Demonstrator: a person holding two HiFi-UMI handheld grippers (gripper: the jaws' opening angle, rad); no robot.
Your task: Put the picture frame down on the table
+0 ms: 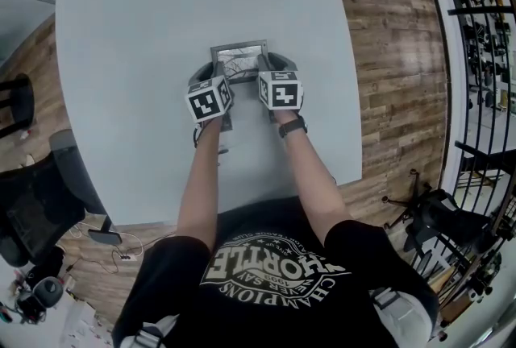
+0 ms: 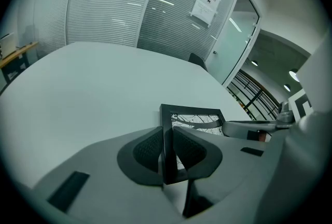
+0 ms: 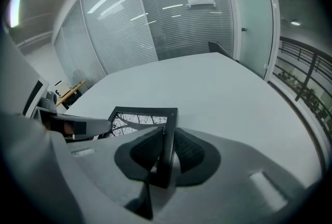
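Head view: the picture frame [image 1: 239,53] sits over the middle of the grey table [image 1: 137,8], at 12 o'clock from the person's arms. The left gripper [image 1: 216,71] is on its 9 o'clock edge, the right gripper [image 1: 266,66] on its 3 o'clock edge.

Left gripper view: the jaws are clamped on the frame's dark side bar, and the print spreads toward 2 o'clock.

Right gripper view: these jaws are also clenched on the frame's bar, with the print toward 10 o'clock.
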